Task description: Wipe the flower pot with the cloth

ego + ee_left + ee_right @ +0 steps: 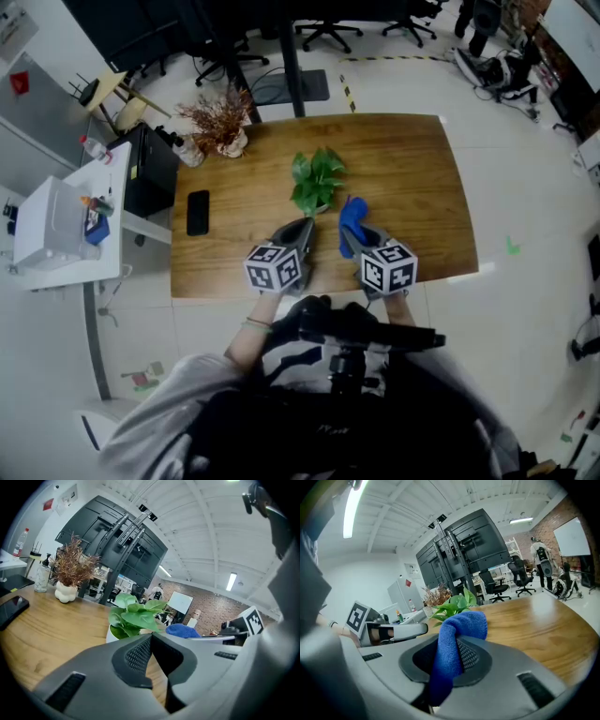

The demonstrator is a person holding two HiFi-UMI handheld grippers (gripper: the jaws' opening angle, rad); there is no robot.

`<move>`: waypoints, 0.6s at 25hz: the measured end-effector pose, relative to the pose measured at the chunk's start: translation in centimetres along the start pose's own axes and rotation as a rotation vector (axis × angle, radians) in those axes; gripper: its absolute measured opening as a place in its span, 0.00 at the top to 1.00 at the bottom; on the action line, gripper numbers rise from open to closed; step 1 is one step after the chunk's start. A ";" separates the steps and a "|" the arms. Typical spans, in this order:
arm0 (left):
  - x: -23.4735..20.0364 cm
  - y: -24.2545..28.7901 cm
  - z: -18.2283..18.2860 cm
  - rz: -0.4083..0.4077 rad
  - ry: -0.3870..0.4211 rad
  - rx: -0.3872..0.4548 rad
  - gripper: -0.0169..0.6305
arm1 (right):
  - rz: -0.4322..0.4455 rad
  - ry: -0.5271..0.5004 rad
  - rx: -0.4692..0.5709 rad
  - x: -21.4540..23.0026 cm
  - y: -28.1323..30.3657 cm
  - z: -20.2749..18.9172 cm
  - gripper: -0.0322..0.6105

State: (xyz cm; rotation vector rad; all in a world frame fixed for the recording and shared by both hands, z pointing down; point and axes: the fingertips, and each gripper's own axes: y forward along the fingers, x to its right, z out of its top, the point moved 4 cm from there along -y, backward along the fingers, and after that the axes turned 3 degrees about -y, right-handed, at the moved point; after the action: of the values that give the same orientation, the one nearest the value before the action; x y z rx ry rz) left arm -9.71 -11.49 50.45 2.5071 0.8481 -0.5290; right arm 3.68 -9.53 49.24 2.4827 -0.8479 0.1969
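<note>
Table (403, 169): wood, visible grain, smooth satin finish. Cloth (449, 653): blue, soft napped weave, matt. Left gripper (151, 637) and right gripper (457, 634): matt grey plastic shells; pads (137, 657) black, finely dotted. Flower pot (110, 636): white, smooth, possibly ceramic. Leaves (139, 619): glossy. Phone (198, 212) near the table's left edge: glossy black.

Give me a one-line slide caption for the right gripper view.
Right tongs shut on the blue cloth, green plant ahead on the wooden table.

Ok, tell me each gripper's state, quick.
Left gripper: shut, nothing between its jaws.
Right gripper: shut on the blue cloth.
</note>
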 end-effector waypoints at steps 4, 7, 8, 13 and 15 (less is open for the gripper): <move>0.4 -0.4 -0.5 0.000 0.004 -0.007 0.96 | 0.001 0.002 0.004 -0.2 -0.6 -0.2 0.86; 0.5 -0.6 -0.8 0.004 0.001 -0.009 0.96 | 0.003 -0.001 -0.002 -0.4 -0.9 -0.5 0.86; 0.6 -0.7 -0.9 0.005 0.000 -0.009 0.96 | 0.003 -0.001 -0.004 -0.4 -1.0 -0.7 0.86; 1.0 -0.9 -1.2 0.001 -0.001 -0.011 0.96 | 0.002 0.000 -0.002 -0.5 -1.5 -0.9 0.86; 1.2 -1.0 -1.4 0.001 -0.001 -0.014 0.96 | 0.001 0.006 0.001 -0.6 -1.7 -1.0 0.86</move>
State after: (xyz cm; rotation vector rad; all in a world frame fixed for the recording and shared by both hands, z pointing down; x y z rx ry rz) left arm -9.19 -9.47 50.80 2.4940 0.8480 -0.5217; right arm 4.28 -7.58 49.21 2.4811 -0.8469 0.2054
